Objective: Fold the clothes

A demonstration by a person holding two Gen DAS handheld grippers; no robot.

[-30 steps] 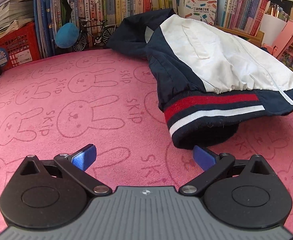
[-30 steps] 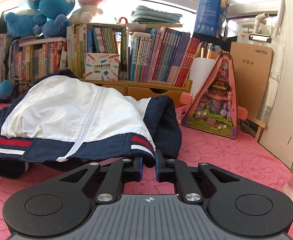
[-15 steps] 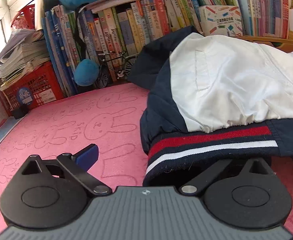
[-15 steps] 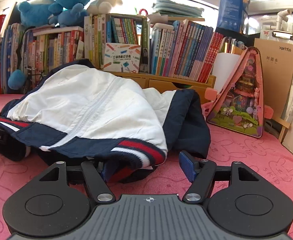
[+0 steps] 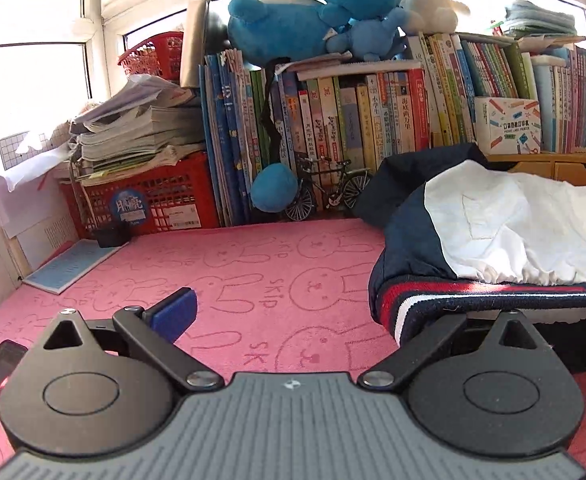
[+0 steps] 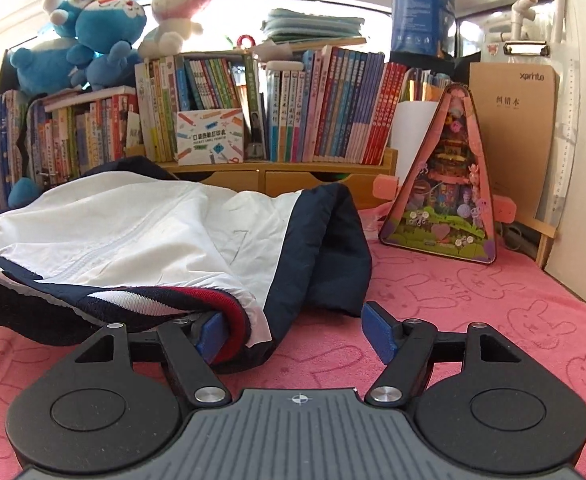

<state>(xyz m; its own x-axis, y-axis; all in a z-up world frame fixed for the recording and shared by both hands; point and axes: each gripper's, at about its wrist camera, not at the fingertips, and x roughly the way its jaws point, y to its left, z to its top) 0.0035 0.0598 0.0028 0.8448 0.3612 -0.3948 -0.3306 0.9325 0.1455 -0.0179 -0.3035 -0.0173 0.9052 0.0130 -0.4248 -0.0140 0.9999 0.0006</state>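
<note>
Left hand-held gripper (image 5: 321,312) spread wide, low over the pink bunny-print towel-covered bench (image 5: 253,272); left blue pad (image 5: 173,314) bare over the cloth, right finger tucked under the striped ribbed hem (image 5: 473,294) of the navy-and-white zip-up jacket (image 5: 513,232), pad hidden, nothing pinched

Right hand-held gripper (image 6: 297,330) likewise spread wide; left blue pad (image 6: 213,330) pushed in under the red, white and navy hem (image 6: 165,294) at the jacket's near right corner, touching the fabric, right blue pad (image 6: 379,330) free over bare pink cloth just right of the garment

Jacket (image 6: 153,232) lying mid-bench, white front panel up, zip line running from near hem toward the far collar end, long axis near to far; hem edge stretched left to right along the near side, lifted slightly off the cloth at both corners; navy sleeve (image 6: 333,248) folded along the right side

Behind, at the far edge: row of upright books (image 6: 313,108), blue plush toys (image 5: 313,12) and a pink-and-white plush rabbit (image 6: 181,4) on top, red plastic basket (image 5: 149,200) far left, pink triangular toy house (image 6: 445,176) far right
</note>
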